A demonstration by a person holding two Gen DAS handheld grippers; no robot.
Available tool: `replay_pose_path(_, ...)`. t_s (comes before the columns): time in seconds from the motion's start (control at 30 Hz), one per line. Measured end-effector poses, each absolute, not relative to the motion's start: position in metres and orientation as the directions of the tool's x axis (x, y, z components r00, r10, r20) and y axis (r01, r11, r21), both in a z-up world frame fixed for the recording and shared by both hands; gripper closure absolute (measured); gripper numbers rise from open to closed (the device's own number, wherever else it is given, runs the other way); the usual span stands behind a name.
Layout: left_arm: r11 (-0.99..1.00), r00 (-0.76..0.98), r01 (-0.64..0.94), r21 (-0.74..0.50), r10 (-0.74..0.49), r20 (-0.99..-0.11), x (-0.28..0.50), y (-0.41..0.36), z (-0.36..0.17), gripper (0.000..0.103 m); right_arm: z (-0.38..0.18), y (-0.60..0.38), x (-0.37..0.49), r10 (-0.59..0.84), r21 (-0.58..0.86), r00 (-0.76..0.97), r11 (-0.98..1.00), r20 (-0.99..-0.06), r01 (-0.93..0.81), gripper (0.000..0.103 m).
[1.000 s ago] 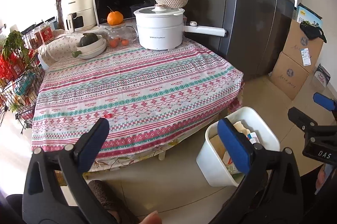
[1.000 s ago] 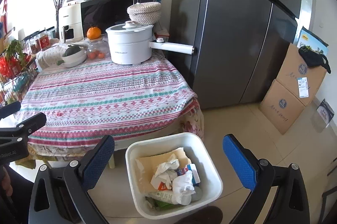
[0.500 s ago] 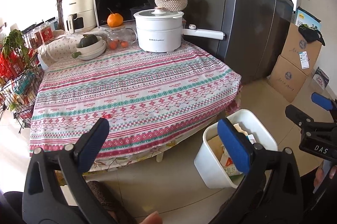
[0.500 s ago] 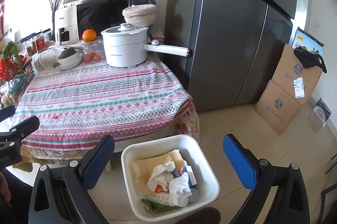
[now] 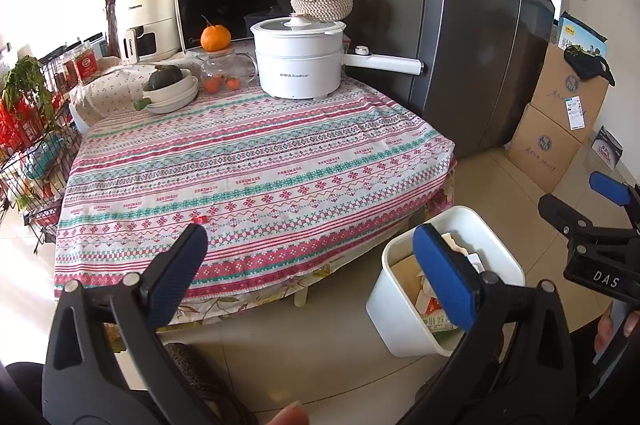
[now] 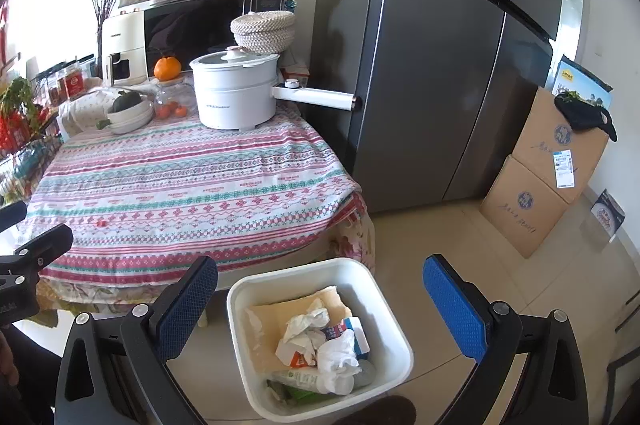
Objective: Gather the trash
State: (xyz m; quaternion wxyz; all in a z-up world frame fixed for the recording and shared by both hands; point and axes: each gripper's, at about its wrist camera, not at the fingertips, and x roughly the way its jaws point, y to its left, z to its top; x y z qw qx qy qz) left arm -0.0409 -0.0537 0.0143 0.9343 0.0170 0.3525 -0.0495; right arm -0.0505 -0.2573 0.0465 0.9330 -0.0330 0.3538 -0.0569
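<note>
From the left wrist, the left gripper [image 5: 310, 271] hangs released and empty; the white trash bin [image 5: 394, 321] has slid slightly leftward since before. From the right wrist, the right gripper [image 6: 320, 307], jaws spread, sits above the bin [image 6: 390, 309], now marginally higher in frame, crumpled paper [image 6: 320, 339] inside.

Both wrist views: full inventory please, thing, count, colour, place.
trash bin: 1, white, floor by table corner, holds crumpled paper and cartons
tablecloth: 1, striped pink-green, covers table
red scrap: 1, on cloth near front edge
electric pot: 1, white, table back
orange: 1, on glass teapot
woven basket: 1, beige, behind pot
fridge: 1, grey, right of table
cardboard boxes: 2, brown, stacked on floor
left gripper: open, empty
right gripper: open, above bin
</note>
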Motion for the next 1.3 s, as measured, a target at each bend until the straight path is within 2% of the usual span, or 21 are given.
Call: replay_pose_path(1.3, 0.996, 0.747, 0.09, 0.011, -0.06, -0.662, -0.0436, -0.052, 0.0141, 0.001, 0.048, -0.2585, -0.0507, -0.146, -0.113, 0.749, 0.989, -0.646, 0.095, 0.0)
